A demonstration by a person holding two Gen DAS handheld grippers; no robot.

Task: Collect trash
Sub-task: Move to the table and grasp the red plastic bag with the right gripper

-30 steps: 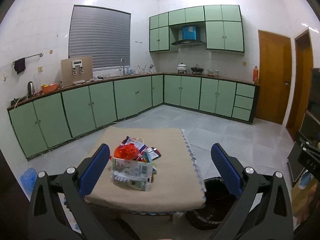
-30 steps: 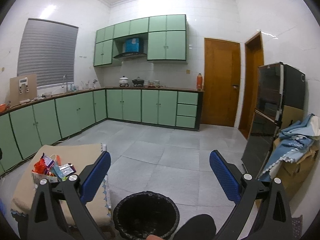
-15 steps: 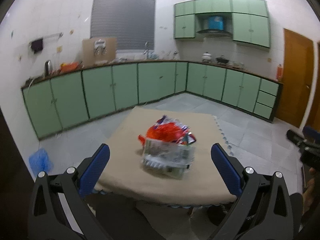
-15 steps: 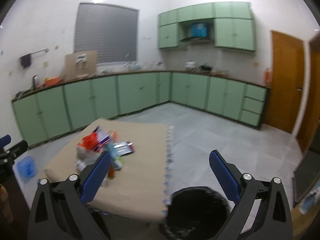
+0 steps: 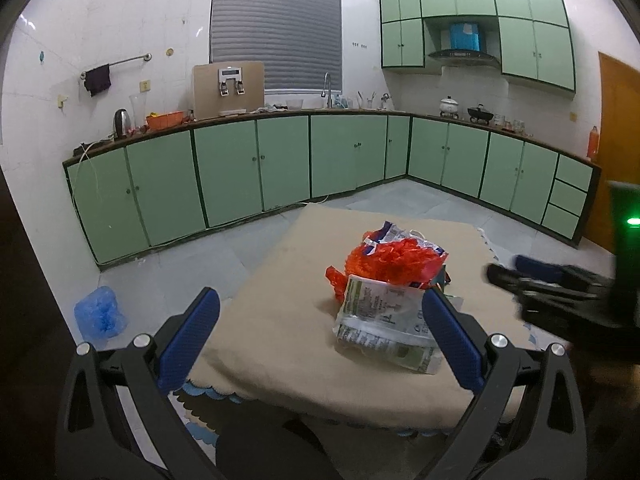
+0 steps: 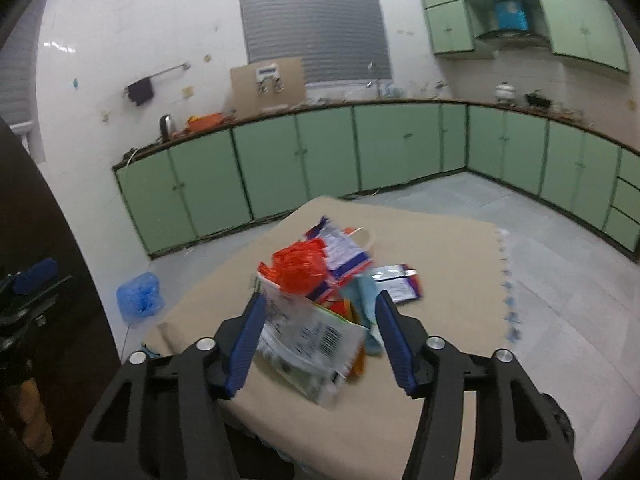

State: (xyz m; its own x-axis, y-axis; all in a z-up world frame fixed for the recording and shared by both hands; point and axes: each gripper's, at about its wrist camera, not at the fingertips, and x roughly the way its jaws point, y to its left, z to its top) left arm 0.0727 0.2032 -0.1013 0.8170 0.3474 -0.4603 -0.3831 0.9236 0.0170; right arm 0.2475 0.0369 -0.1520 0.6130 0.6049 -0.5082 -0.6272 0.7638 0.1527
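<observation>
A heap of trash lies on a low table covered with a beige cloth [image 5: 276, 320]: a crumpled orange plastic bag [image 5: 390, 260], a white and green wrapper [image 5: 380, 328] and several other packets. In the right wrist view the white wrapper [image 6: 308, 336] lies between my right gripper's [image 6: 320, 336] blue pads, with the orange bag [image 6: 298, 268] and a foil packet [image 6: 394, 286] behind. The right gripper is open and its jaws straddle the near side of the heap. My left gripper [image 5: 318, 340] is open and empty, at the table's near edge. The right gripper [image 5: 552, 284] shows blurred at the right of the left wrist view.
A blue plastic bag [image 5: 98, 314] lies on the tiled floor left of the table. Green base cabinets [image 5: 280, 164] line the far walls, with a kettle, an orange basin and a water dispenser on the counter. A dark edge [image 6: 558, 412] shows at the lower right of the right wrist view.
The right gripper swung left from the bin to the table, came close over the heap and narrowed its jaws. The left gripper moved left, so the heap now sits on its right.
</observation>
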